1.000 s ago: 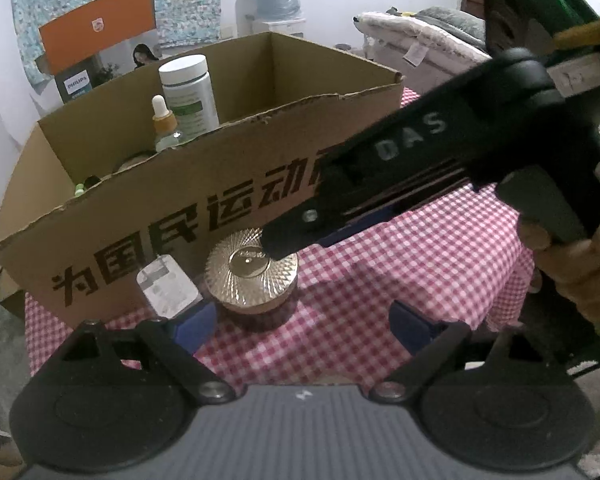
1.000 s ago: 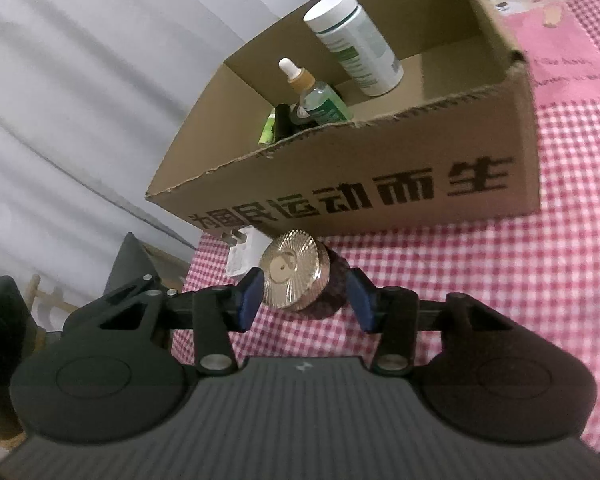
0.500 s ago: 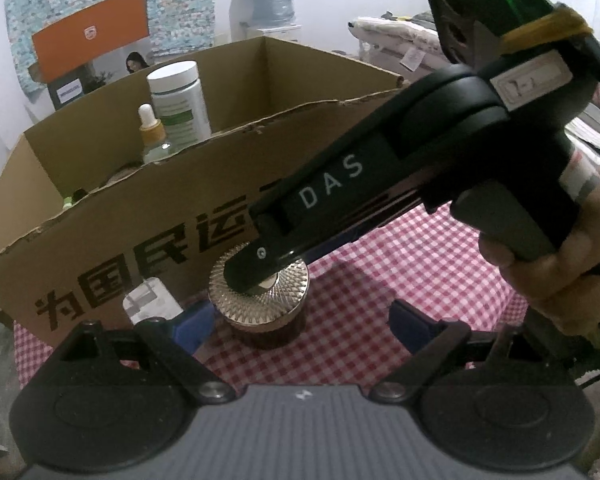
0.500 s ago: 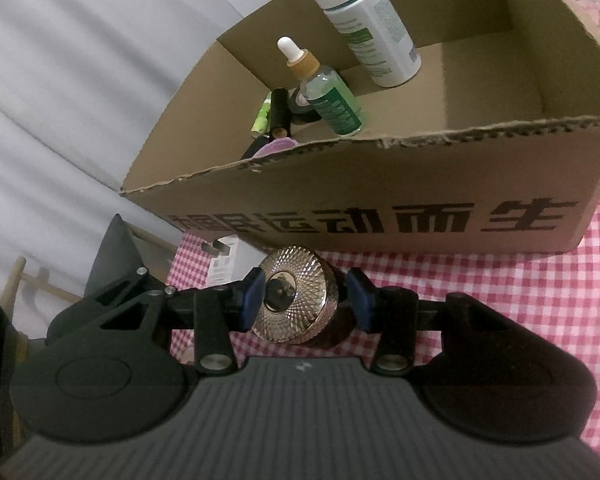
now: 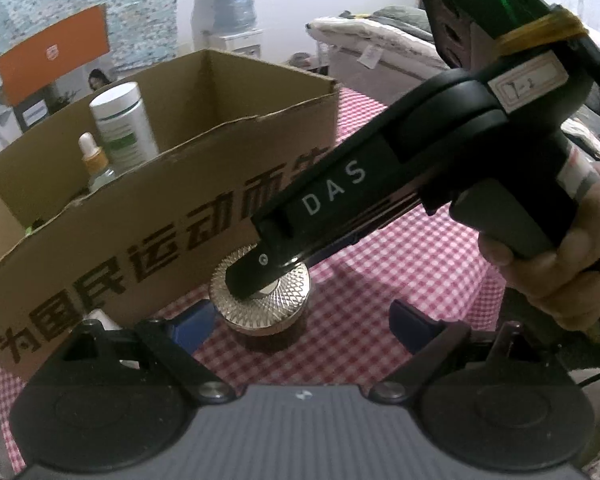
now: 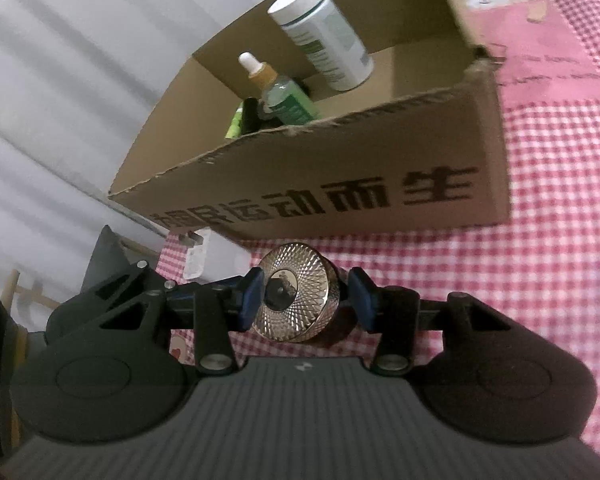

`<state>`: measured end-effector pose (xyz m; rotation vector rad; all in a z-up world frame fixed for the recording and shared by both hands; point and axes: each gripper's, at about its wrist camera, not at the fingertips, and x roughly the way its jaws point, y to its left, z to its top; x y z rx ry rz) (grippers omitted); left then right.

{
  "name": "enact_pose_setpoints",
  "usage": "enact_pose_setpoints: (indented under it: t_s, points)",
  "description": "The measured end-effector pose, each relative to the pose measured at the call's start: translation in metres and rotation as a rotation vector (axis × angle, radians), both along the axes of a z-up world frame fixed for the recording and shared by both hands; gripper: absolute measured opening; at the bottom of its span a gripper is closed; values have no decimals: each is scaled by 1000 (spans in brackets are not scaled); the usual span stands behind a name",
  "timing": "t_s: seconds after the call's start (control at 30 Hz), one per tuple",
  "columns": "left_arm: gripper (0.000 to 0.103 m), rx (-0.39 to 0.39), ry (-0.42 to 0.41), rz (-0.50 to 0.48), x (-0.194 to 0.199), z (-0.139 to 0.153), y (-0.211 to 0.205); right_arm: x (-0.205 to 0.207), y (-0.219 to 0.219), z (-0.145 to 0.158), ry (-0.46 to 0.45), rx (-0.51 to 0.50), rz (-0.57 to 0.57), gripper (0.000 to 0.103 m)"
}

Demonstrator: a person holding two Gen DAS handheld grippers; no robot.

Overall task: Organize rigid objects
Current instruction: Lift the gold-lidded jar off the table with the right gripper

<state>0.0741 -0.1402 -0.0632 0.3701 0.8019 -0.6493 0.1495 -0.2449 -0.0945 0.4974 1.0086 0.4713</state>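
In the left wrist view, the left gripper (image 5: 300, 320) is seen with its blue-padded fingers (image 5: 192, 324) spread wide and nothing held between them. A gold-lidded jar (image 5: 268, 304) is set on the red-checked tablecloth (image 5: 400, 264), just in front of the near wall of a cardboard box (image 5: 148, 240) printed with black characters. The jar's lid is partly covered by a finger of the right gripper (image 5: 252, 276), which is reached in from the right and is held by a hand (image 5: 564, 264). Inside the box, a white supplement bottle (image 5: 124, 128) and a dropper bottle (image 5: 94, 164) are seen upright at the left. A small white item is glimpsed at the box's near left corner but cannot be identified here.

In the right wrist view, the right gripper (image 6: 306, 300) is shown with its jaws narrowed around the gold-lidded jar (image 6: 296, 300), the blue pads (image 6: 253, 300) set against or just beside its sides. The jar is placed near the front wall of the cardboard box (image 6: 340, 196). Within the box are seen the white supplement bottle (image 6: 324, 36), the dropper bottle (image 6: 280, 92) and a dark tube with a green one (image 6: 242, 120) beside it. A white charger plug (image 6: 198, 256) is laid on the tablecloth (image 6: 560, 240) to the left.
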Motion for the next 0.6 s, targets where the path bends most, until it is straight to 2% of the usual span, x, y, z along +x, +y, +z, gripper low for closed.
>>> enact_pose_setpoints:
  t_s: [0.13,0.3,0.43,0.6]
  points:
    - [94,-14,-26,-57,-8,4,-12,-8,-10,-1,9,12,-19,46]
    - [94,-3,-41,-68,-13,3,-19,-13,-16,0,10,11,-39,46]
    - [94,-17,-37,-50,-11,4,-13,-17,-22,3,2,15,-52,46]
    - [93,-11,-70,20,-6,9,-3,-20,-29,6,-8,21,-71,46]
